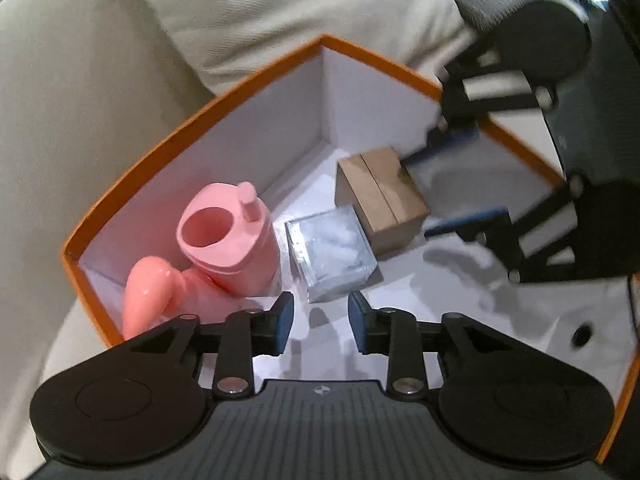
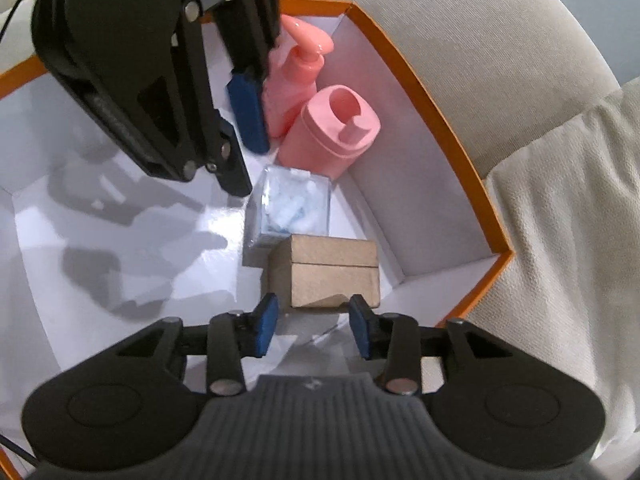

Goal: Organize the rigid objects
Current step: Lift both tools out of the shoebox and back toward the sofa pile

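Inside the orange-rimmed box [image 1: 192,120], against its white wall, four things stand in a row: a brown cardboard box [image 1: 382,196], a clear cube [image 1: 332,254] with pale bits inside touching it, then a pink cup-shaped holder [image 1: 228,240] upright, then a pink pump bottle [image 1: 148,300] nearest the corner; from the right wrist view the row runs away from the camera, cardboard box nearest, pump bottle farthest; left gripper [image 1: 320,320] hovers just near the clear cube, jaws apart, blue pads bare, nothing between them; right gripper [image 2: 313,326] hangs over the near end of the cardboard box, jaws apart, pads flanking but not pressing it, so far as shows; box floor white and glossy, carrying grey shadows of both tools; beige fabric [image 2: 560,200] lies all round the box.
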Motion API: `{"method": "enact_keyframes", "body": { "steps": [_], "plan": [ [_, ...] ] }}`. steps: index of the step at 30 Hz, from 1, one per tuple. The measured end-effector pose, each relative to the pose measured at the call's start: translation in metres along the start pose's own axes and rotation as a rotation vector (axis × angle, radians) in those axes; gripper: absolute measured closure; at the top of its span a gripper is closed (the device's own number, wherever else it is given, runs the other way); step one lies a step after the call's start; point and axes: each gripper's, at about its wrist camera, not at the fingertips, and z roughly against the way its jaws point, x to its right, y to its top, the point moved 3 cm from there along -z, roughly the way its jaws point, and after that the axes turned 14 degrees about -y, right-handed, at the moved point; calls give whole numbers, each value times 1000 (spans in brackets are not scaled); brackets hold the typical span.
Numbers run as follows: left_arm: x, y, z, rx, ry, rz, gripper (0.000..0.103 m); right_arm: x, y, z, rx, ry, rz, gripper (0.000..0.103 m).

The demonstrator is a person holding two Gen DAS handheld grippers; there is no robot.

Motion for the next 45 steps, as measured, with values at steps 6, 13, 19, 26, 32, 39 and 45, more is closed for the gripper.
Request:
{"method": "enact_keyframes", "body": {
  "steps": [6, 13, 19, 26, 32, 39, 45],
  "plan": [
    [5, 9, -16, -56, 14, -22, 67, 4, 3, -10, -10, -18, -11, 61],
    [-20, 17, -17, 77, -56, 321, 83, -3, -1, -10, 16, -101, 88, 71],
    [-25, 20, -16, 214, -29, 485, 87, -3, -3, -18, 44, -170, 143, 81],
    [-35, 23, -18, 257, -6, 553, 89, 1, -5, -29, 68, -208, 177, 85],
    [-40, 28, -19, 249, 15, 555, 89, 2, -7, -31, 83, -221, 141, 84],
    [-35, 36, -23, 230, 1, 551, 89, -3, -6, -24, 77, -228, 148, 84],
    [-19, 35, -5, 243, -17, 502, 89, 4, 2, -14, 83, -205, 108, 78]
  ]
}}
